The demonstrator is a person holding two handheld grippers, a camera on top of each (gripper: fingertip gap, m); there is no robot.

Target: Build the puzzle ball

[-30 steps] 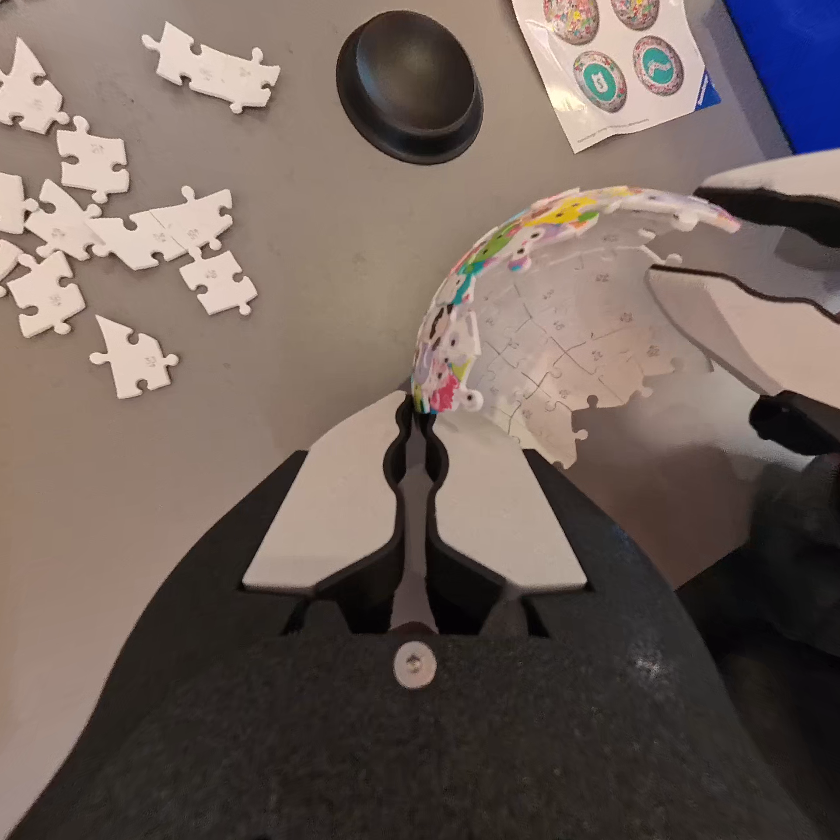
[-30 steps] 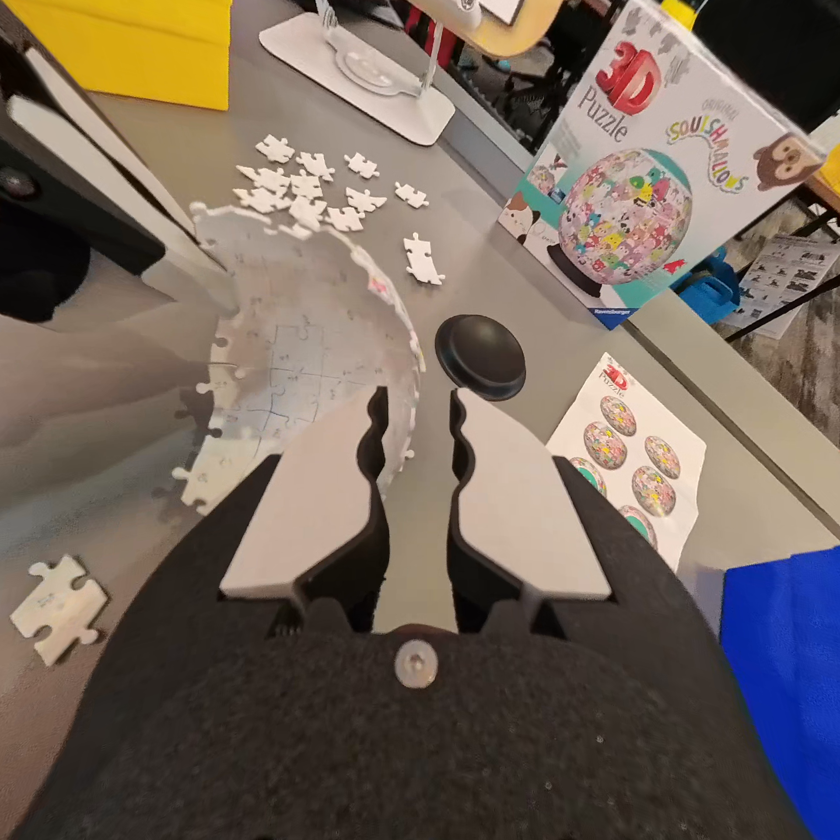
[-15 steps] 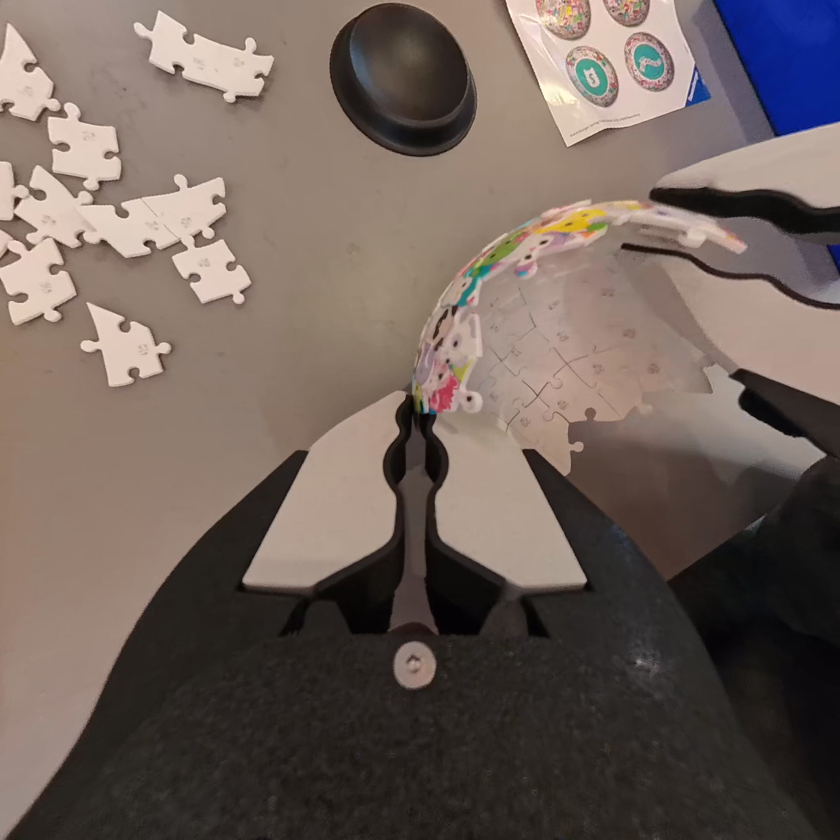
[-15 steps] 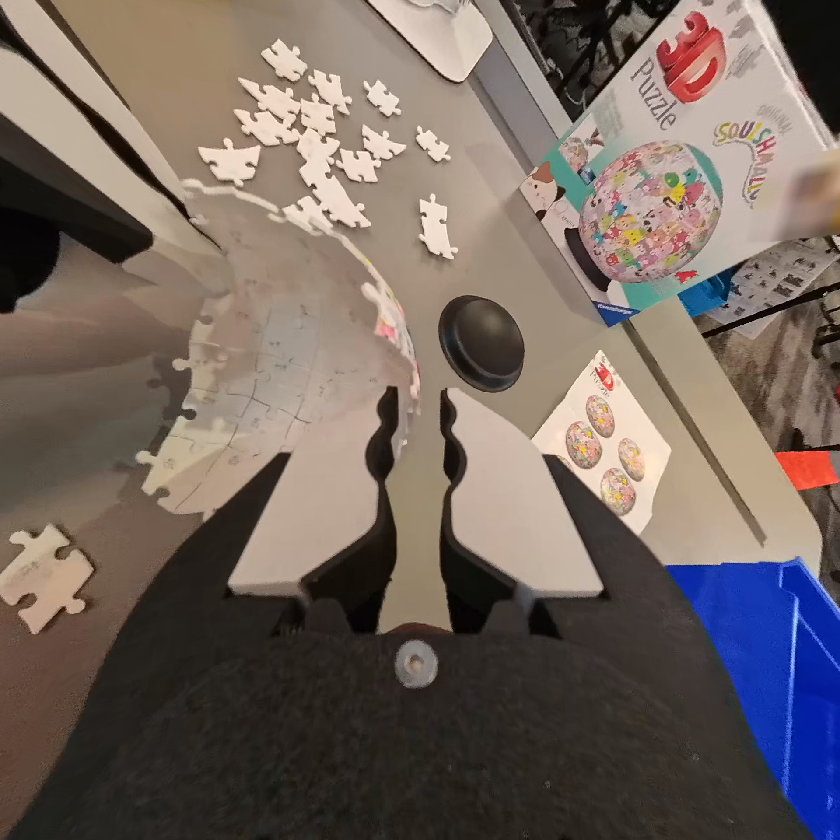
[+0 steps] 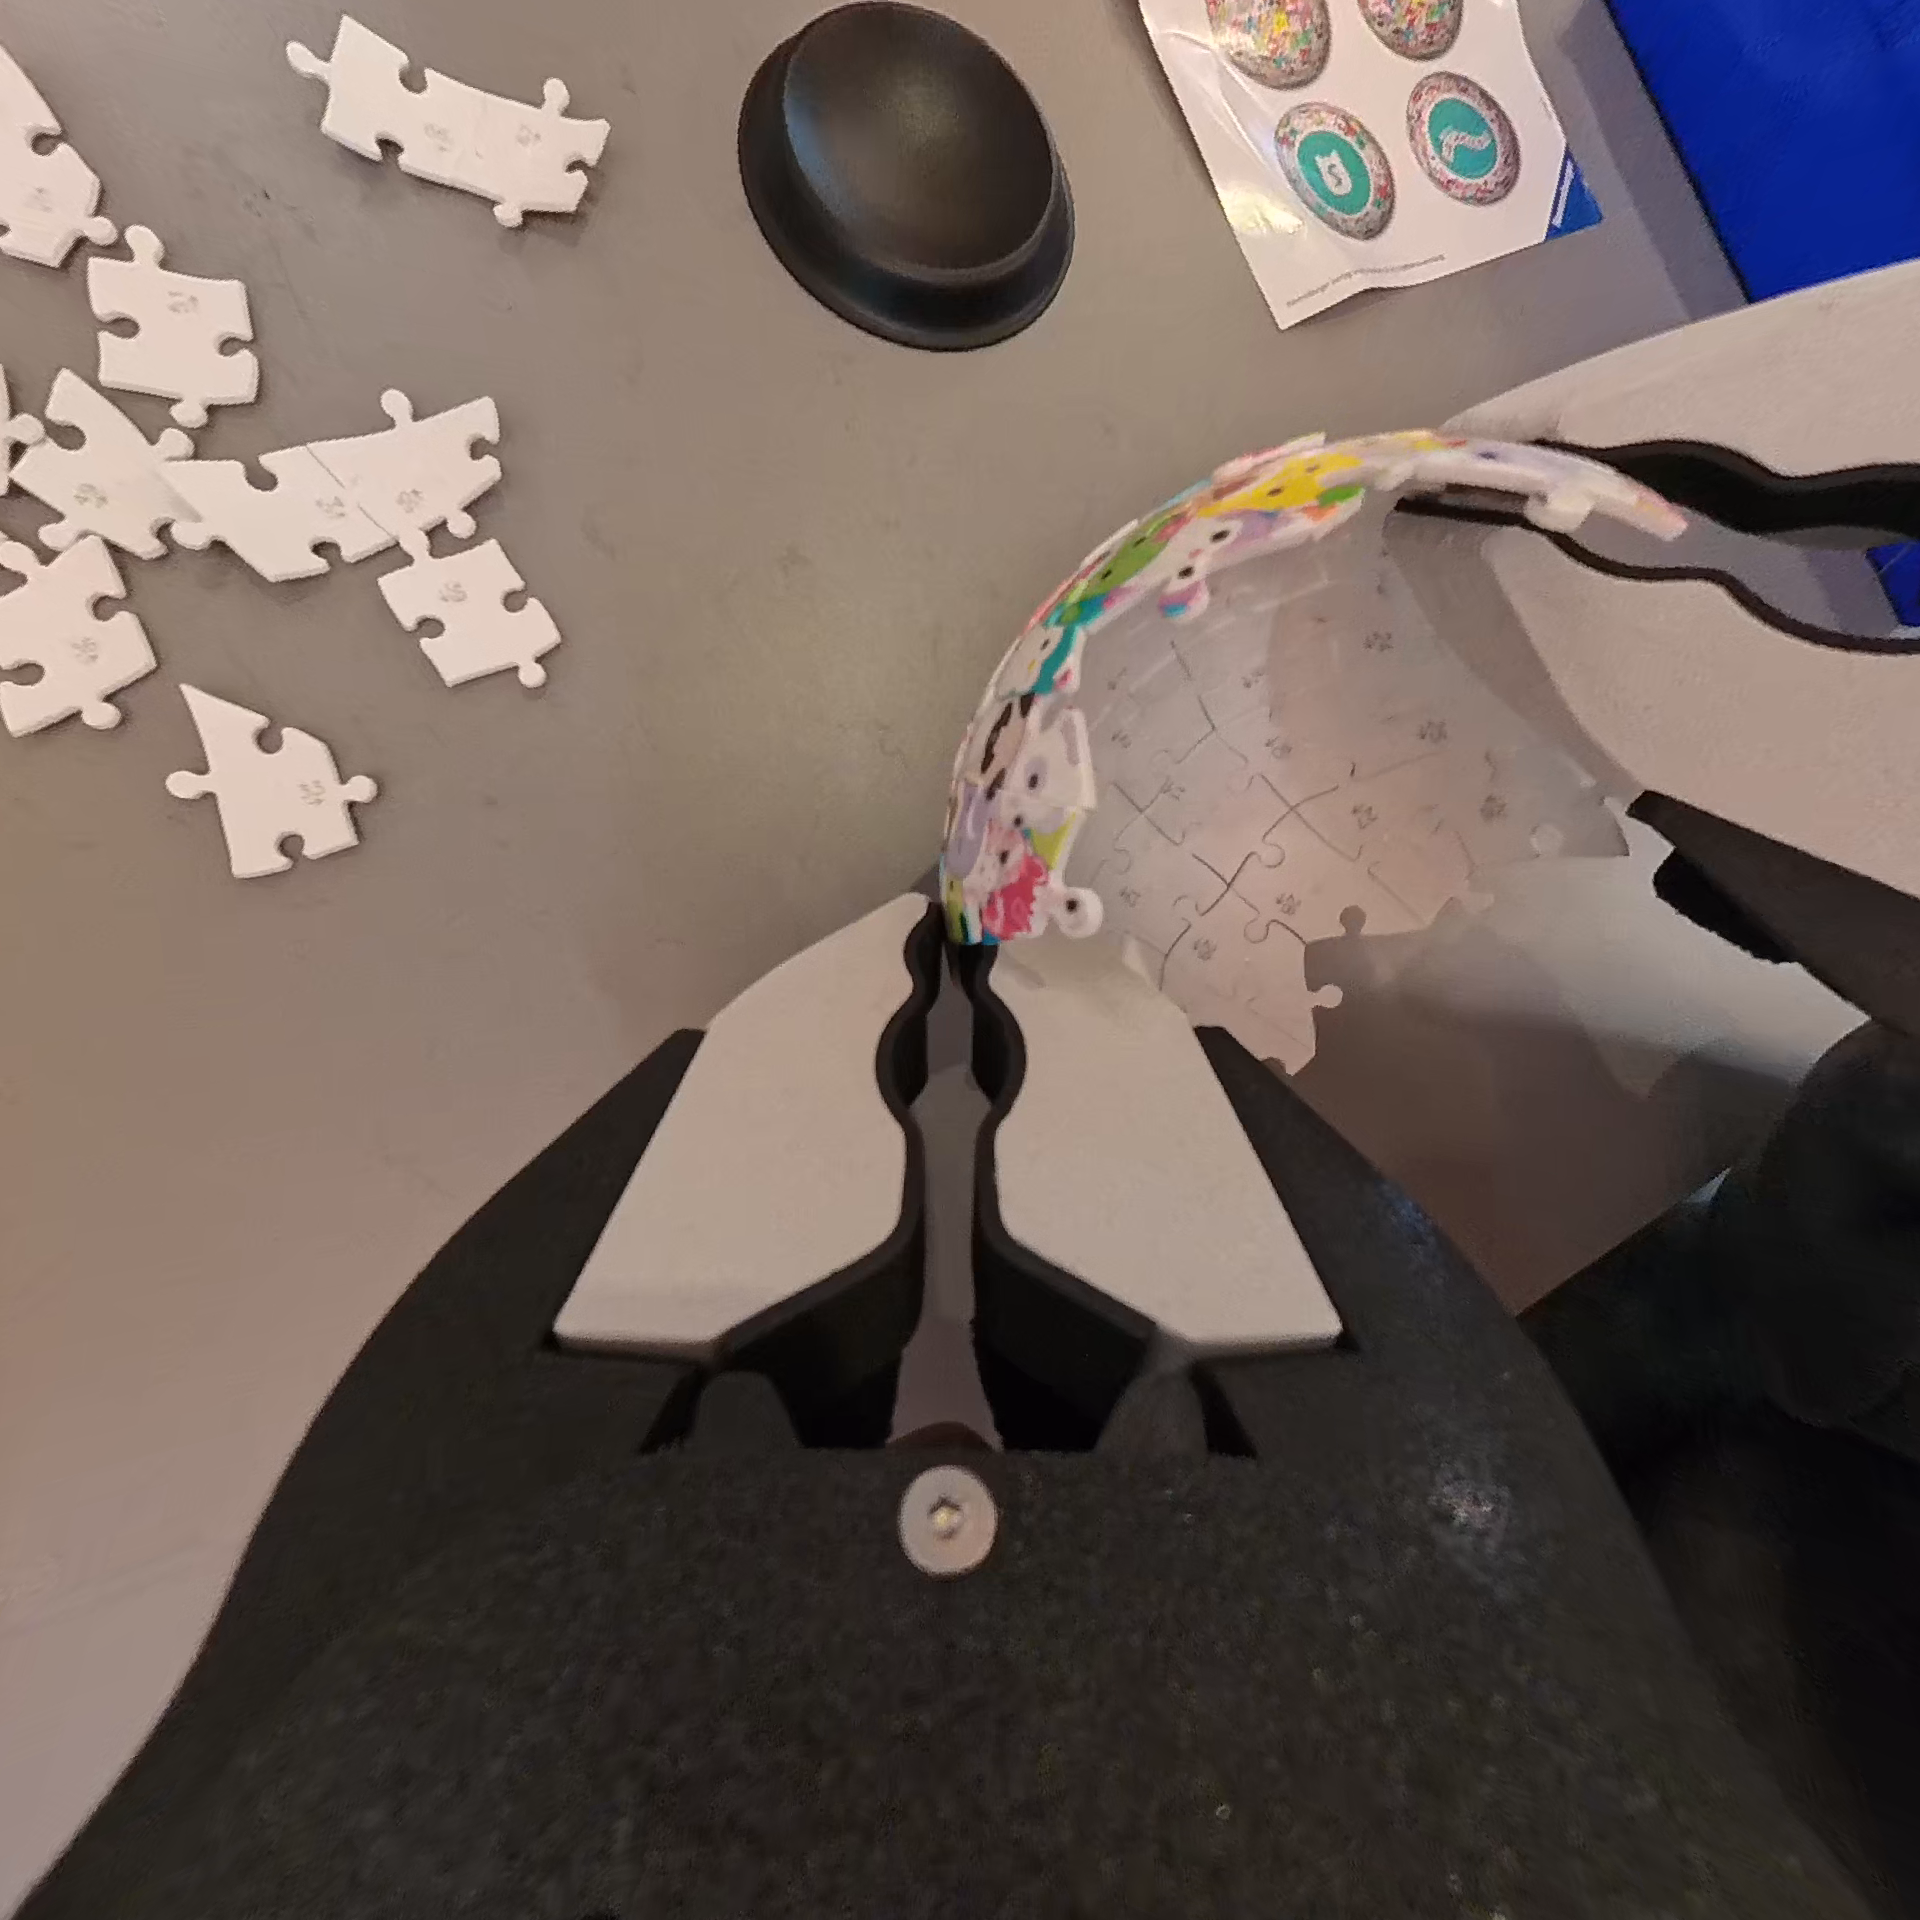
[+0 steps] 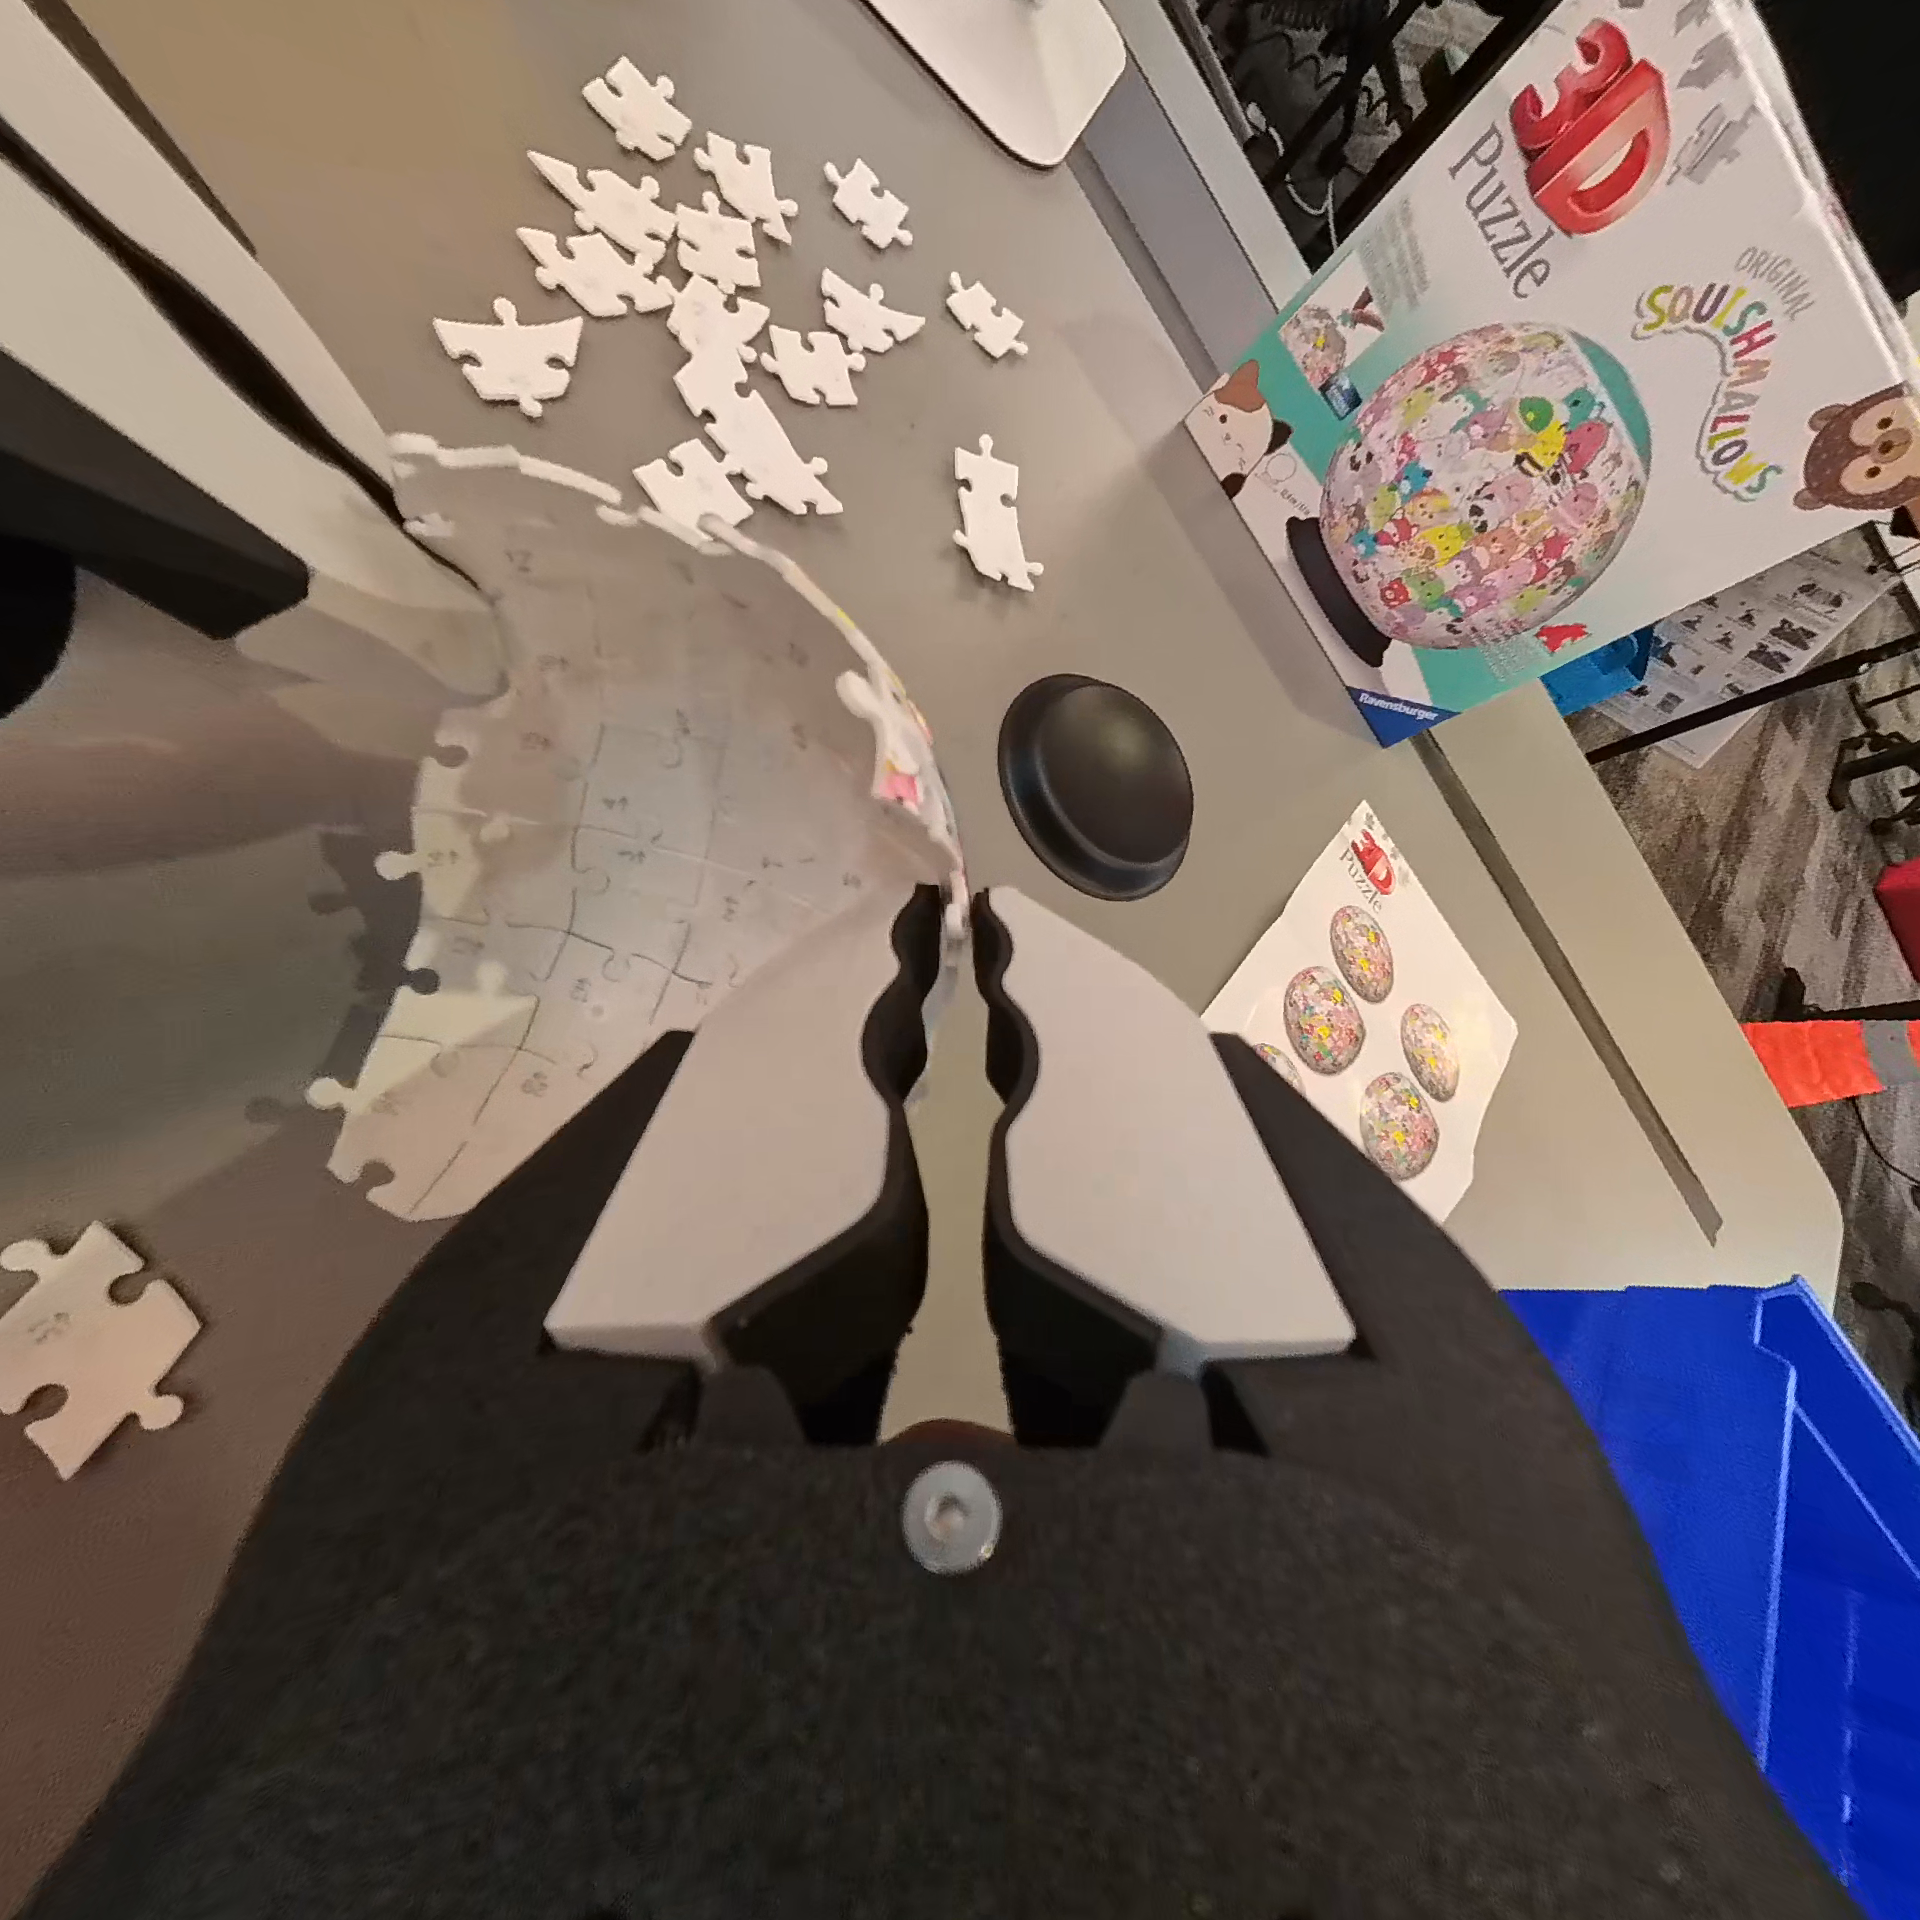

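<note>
from the left wrist, the left gripper (image 5: 951, 935) is clenched on the lower rim of the half-built puzzle ball (image 5: 1278, 748), held up over the grey table (image 5: 675, 644); the black stand (image 5: 904, 171) lies beyond the ball, loose white pieces (image 5: 270, 499) off to its left

from the right wrist, the right gripper (image 6: 961, 920) pinches the ball's opposite rim (image 6: 665, 790), the stand (image 6: 1093, 787) just right of the ball, the puzzle box (image 6: 1621, 343) beyond

Grey table (image 6: 1299, 665), patterned floor (image 6: 1704, 831)
</note>
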